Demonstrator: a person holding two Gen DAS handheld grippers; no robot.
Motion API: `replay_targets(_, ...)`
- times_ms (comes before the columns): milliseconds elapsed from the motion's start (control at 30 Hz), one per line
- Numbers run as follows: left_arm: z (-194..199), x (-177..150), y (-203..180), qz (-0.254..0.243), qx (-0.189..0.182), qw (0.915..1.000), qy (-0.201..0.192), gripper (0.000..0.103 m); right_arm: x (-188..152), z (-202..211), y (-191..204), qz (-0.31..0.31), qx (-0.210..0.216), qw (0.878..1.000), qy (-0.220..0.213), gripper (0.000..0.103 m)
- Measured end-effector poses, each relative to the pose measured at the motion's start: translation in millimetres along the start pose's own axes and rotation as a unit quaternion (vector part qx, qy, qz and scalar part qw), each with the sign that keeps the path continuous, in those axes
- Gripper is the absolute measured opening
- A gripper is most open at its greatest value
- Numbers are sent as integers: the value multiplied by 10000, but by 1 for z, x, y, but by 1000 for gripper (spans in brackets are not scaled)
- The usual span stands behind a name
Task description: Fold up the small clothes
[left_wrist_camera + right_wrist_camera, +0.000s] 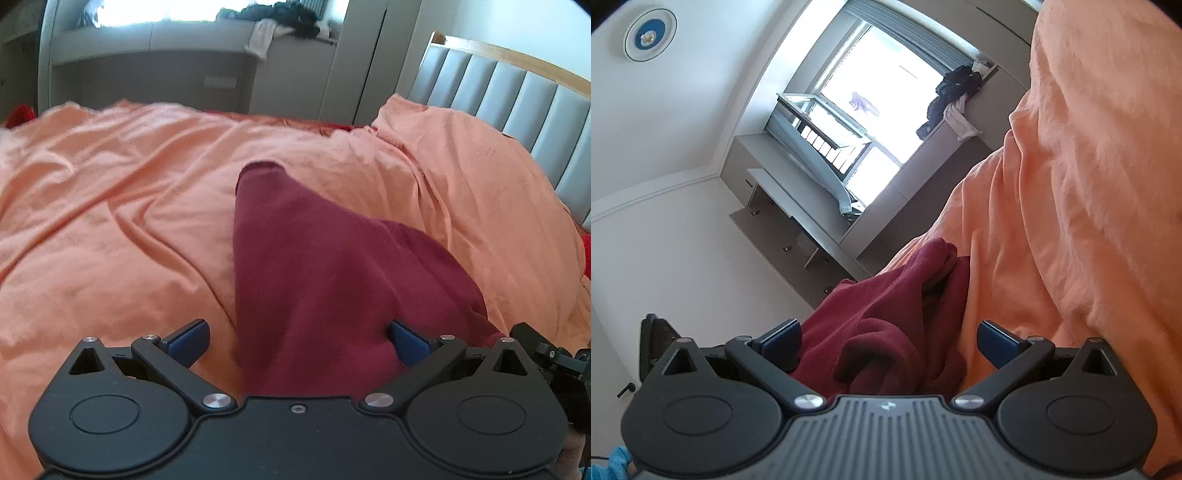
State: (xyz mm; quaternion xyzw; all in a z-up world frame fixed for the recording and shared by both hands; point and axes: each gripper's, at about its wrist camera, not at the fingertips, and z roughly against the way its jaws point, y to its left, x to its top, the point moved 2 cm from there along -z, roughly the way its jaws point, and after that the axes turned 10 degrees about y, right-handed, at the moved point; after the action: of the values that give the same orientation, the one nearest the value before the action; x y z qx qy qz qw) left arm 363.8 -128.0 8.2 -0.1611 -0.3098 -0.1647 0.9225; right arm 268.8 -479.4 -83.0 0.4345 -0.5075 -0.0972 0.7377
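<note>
Maroon garment [295, 266] is lying bunched on the orange bedspread [110, 206], running from between the left gripper [299, 343] jaws out toward the headboard [517, 96] side — both sets of jaws are sitting wide with cloth passing between the blue pads, nothing pinched as far as I'm seeing. Right gripper [889, 343] is tilting hard sideways over the crumpled end, probably hunting for an edge to pull flat, and the bed is offering plenty of open room to the left for spreading it out, while the pillow hump is crowding the right.
</note>
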Motion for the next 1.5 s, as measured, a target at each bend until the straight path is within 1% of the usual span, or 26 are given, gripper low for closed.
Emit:
replay_targets(67, -2, -1, 7, 67, -115, 9999, 95, 103, 5, -3, 0, -16, -14, 10000, -11, 103)
replay_targets(133, -3, -4, 14, 65, -243, 9996, 94, 103, 10, -10, -1, -87, 8, 10000, -11, 103)
replay_targets(233, -4, -9, 19, -16, -364, 9993, 8, 103, 18, -21, -3, -207, 1, 9998, -12, 103)
replay_targets(300, -2, -12, 20, -112, -400, 9991, -106, 103, 19, -30, 0, -181, -97, 9998, 1, 102)
replay_targets(400, -3, -17, 22, -201, -460, 9984, -265, 103, 21, -42, 1, -164, -452, 9988, 91, 93)
replay_targets(433, -3, -18, 23, -247, -473, 9981, -304, 103, 21, -45, -1, -166, -577, 9981, 139, 85)
replay_targets(467, -3, -19, 25, -270, -494, 9979, -330, 103, 19, -48, -1, -151, -698, 9973, 183, 80)
replay_targets(533, -6, -16, 25, -258, -482, 9983, -215, 102, 14, -51, 2, -69, -817, 9965, 189, 76)
replay_targets(633, -3, -12, 25, -279, -471, 9985, -95, 99, 7, -52, 17, 246, -1079, 9938, 99, 71)
replay_targets(833, -1, -18, 36, -169, -616, 9978, -168, 98, -11, -57, 52, 1056, -1690, 9799, 51, 67)
replay_targets(900, 0, -19, 37, -133, -647, 9977, -168, 98, -16, -56, 62, 1332, -1833, 9740, 75, 67)
replay_targets(1033, 0, -20, 35, -138, -608, 9978, -218, 98, -21, -53, 76, 1737, -2061, 9630, 55, 73)
replay_targets(1100, -1, -20, 35, -126, -601, 9979, -216, 98, -16, -51, 83, 1883, -1972, 9621, -33, 74)
replay_targets(1133, -1, -20, 35, -120, -603, 9979, -211, 99, -12, -49, 84, 1878, -1831, 9650, -49, 76)
replay_targets(1167, -1, -20, 35, -118, -605, 9979, -202, 99, -8, -49, 83, 1824, -1720, 9681, -28, 80)
replay_targets(1233, -2, -19, 34, -135, -620, 9978, -185, 100, 1, -51, 78, 1623, -1384, 9769, 117, 86)
replay_targets(1267, -2, -19, 34, -156, -619, 9978, -189, 100, 5, -52, 73, 1480, -1217, 9813, 198, 88)
replay_targets(1333, -2, -19, 35, -162, -629, 9977, -201, 101, 12, -57, 62, 1166, -1016, 9872, 377, 88)
replay_targets(1367, -2, -19, 35, -163, -637, 9976, -205, 101, 15, -61, 56, 1054, -986, 9886, 436, 88)
replay_targets(1433, -3, -19, 35, -163, -647, 9976, -209, 101, 17, -66, 45, 847, -1083, 9891, 520, 88)
replay_targets(1500, -3, -18, 35, -177, -650, 9975, -208, 102, 14, -68, 37, 616, -1011, 9911, 617, 88)
